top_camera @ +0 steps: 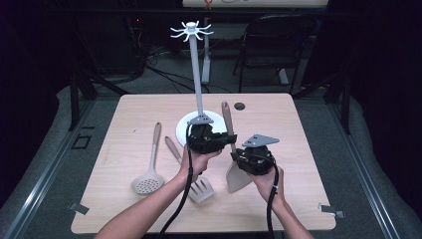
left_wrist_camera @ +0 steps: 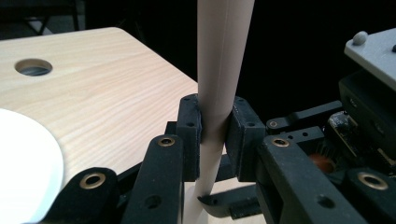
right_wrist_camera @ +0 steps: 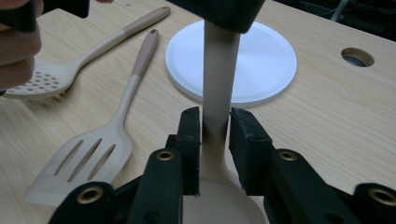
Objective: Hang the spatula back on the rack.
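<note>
At the centre of the high view both the left gripper point(top_camera: 215, 141) and right gripper point(top_camera: 247, 157) clamp the solid spatula point(top_camera: 230, 149), so one should probably release before lifting it toward the hook stand point(top_camera: 195, 74).

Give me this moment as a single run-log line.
left gripper: shut on spatula handle | right gripper: shut on the same handle, near blade | slotted turner, skimmer: on table | stand: hooks bare
</note>
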The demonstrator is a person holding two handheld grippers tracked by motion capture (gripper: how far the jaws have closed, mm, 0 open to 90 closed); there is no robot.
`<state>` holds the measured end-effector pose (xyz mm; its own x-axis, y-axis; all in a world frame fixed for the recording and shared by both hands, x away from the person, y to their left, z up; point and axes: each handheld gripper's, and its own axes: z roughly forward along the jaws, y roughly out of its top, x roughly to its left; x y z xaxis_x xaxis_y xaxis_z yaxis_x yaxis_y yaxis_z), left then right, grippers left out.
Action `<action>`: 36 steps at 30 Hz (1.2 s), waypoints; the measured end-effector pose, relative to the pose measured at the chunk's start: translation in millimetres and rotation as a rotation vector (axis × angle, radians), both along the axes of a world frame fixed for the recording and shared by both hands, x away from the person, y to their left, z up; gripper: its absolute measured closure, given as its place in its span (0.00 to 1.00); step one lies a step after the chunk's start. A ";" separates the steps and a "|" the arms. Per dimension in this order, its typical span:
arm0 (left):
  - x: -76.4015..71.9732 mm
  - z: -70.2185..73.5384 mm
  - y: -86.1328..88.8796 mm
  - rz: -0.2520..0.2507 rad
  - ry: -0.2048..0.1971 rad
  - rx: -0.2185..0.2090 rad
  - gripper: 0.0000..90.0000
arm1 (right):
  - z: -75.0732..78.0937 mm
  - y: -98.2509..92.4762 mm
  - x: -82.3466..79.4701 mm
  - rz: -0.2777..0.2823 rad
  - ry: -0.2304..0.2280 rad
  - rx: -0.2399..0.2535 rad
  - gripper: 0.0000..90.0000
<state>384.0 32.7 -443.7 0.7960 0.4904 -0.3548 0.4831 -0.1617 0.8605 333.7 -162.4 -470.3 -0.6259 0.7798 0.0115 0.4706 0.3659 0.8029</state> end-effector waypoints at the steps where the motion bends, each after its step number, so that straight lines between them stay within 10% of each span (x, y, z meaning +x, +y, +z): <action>1: 0.2 1.0 0.2 0.001 -0.006 0.001 0.85 | -0.6 -0.1 0.2 0.001 0.003 0.002 0.80; 26: -1.6 -4.7 -4.7 -0.042 -0.034 0.013 0.86 | 3.1 -2.8 -1.4 -0.024 -0.026 0.039 0.86; 36: 5.5 3.1 0.8 -0.006 -0.084 0.059 0.86 | 0.0 -16.8 -4.8 -0.041 0.015 0.026 0.59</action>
